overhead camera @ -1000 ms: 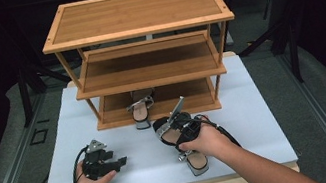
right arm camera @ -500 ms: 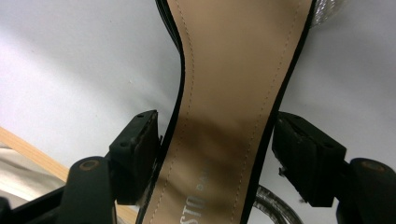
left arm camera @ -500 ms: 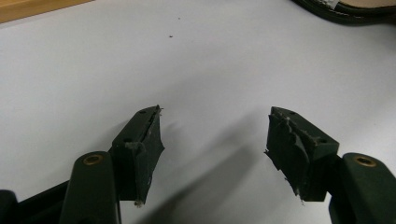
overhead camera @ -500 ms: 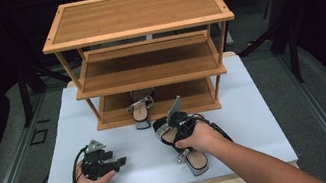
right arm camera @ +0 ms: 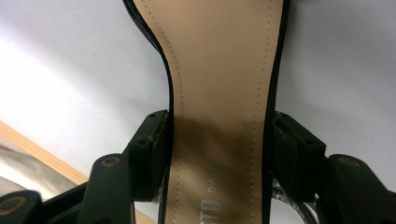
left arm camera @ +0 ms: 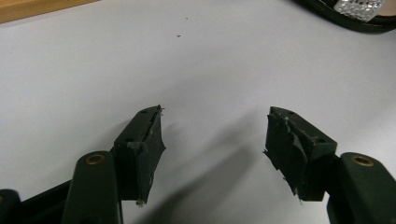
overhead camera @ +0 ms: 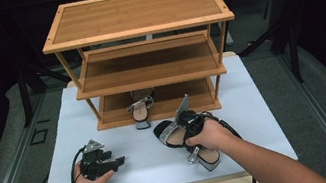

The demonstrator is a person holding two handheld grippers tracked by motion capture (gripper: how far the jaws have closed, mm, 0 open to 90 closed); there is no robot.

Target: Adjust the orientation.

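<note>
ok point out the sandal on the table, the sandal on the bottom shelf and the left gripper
sandal on the table (right arm camera: pixel 219 93), right gripper view, tan insole
sandal on the bottom shelf (overhead camera: pixel 141 109), high view, strap
left gripper (left arm camera: pixel 212 135), left gripper view, between open jaws

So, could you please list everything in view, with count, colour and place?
rack: one, wooden, three shelves, far half of table.
sandal on rack: one, black and silver, bottom shelf.
near sandal: one, black, tan insole, in front of rack.
table: one, white top.
left gripper: black, open, over bare table at near left.
right gripper: black, jaws have just been closing, at the near sandal's sides.
</note>
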